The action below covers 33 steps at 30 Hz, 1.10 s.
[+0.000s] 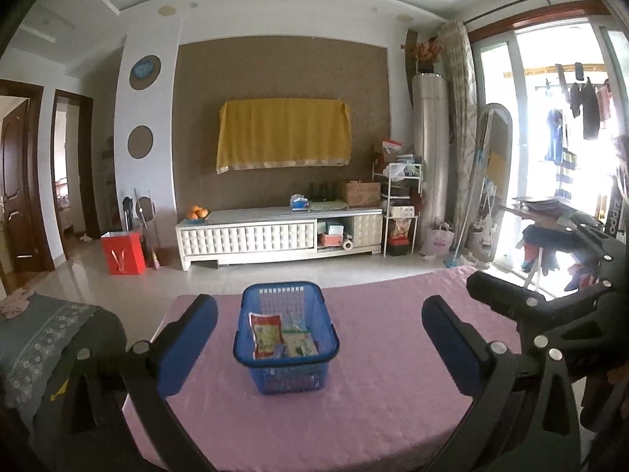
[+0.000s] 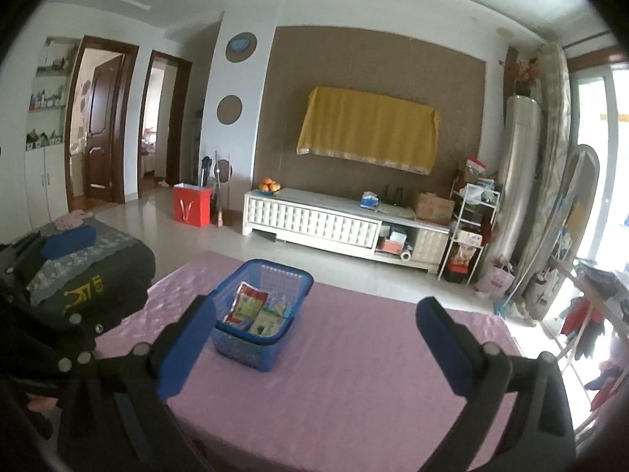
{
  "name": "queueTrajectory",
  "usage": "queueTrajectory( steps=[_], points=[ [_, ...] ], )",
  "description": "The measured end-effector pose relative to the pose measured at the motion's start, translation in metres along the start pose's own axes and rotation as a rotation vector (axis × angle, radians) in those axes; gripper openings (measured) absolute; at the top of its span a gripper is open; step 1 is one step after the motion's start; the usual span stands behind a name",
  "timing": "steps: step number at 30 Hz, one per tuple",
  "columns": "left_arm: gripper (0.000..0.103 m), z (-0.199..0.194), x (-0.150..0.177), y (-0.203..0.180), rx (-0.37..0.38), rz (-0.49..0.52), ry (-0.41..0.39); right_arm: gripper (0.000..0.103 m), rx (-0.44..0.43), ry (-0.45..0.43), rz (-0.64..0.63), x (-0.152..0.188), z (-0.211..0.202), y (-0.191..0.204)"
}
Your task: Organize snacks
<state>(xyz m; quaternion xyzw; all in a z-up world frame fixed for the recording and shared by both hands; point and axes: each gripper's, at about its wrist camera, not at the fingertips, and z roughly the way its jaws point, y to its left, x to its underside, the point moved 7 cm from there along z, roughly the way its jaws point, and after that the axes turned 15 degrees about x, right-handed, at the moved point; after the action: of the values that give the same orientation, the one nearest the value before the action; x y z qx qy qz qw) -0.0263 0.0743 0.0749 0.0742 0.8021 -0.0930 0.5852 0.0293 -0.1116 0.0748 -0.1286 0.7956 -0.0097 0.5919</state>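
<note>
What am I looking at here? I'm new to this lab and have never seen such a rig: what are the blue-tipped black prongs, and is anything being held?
No robot arm: a person holds a two-finger gripper in each hand, each carrying a fisheye camera looking along its fingers. One picture is from the left gripper, the other from the right gripper. Both are open and hold nothing. On the pink tablecloth stands a blue plastic basket with snack packets inside. The right gripper also shows at the left view's right edge.

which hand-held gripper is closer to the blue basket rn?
Left, slightly. The left hand-held gripper frames the blue basket head-on; the right hand-held gripper sits off to the basket's right. Both open, empty.
</note>
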Motion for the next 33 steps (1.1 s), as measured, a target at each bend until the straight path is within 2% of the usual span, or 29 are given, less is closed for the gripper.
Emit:
queueTrajectory(
  steps=[5, 10, 33],
  points=[
    [0.103, -0.006, 0.009, -0.001, -0.012, -0.013, 0.019, 0.103, -0.003, -0.016, 0.002, 0.003, -0.007, -0.001],
    [0.103, -0.008, 0.012, -0.006, -0.004, -0.010, 0.030, 0.103, 0.041, -0.036, 0.007, 0.006, -0.014, -0.005],
    [0.103, -0.005, 0.015, -0.014, 0.004, 0.000, 0.063, 0.103, 0.036, 0.004, 0.016, 0.016, -0.017, -0.012]
  ],
)
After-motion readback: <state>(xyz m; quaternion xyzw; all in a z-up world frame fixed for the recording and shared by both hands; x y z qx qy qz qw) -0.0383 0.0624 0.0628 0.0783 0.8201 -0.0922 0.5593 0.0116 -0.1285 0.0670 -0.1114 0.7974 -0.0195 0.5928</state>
